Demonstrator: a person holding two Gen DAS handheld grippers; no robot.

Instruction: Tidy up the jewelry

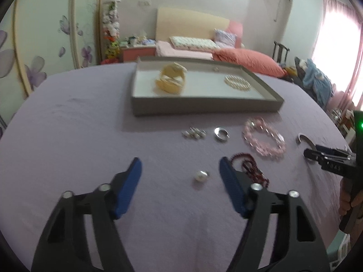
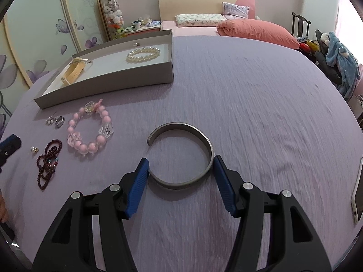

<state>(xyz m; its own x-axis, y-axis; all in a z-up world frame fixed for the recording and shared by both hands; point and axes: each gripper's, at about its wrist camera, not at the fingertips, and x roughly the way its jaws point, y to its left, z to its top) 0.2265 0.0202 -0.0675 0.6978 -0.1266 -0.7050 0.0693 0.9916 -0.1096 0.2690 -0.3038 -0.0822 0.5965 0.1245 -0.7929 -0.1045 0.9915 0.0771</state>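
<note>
A grey tray (image 1: 204,108) (image 2: 104,83) on the purple cloth holds a pearl bracelet (image 1: 237,82) (image 2: 143,54), a yellow bangle (image 1: 171,80) (image 2: 72,73) and a small earring (image 2: 136,44). My left gripper (image 1: 180,170) is open, its jaws either side of a white pearl bead (image 1: 201,175). My right gripper (image 2: 180,167) stands wide, its blue pads touching both sides of a grey metal cuff bangle (image 2: 181,154) that lies on the cloth; it also shows in the left wrist view (image 1: 305,140). A pink bead bracelet (image 1: 264,139) (image 2: 90,131), dark red bead string (image 1: 249,167) (image 2: 47,163), silver ring (image 1: 221,133) (image 2: 59,121) and earrings (image 1: 194,133) (image 2: 50,120) lie loose.
A white phone (image 2: 358,195) lies at the table's right edge. Behind the table are a bed with pink bedding (image 1: 247,61), a chair piled with clothes (image 2: 335,54) and a wardrobe with flower prints (image 1: 45,45).
</note>
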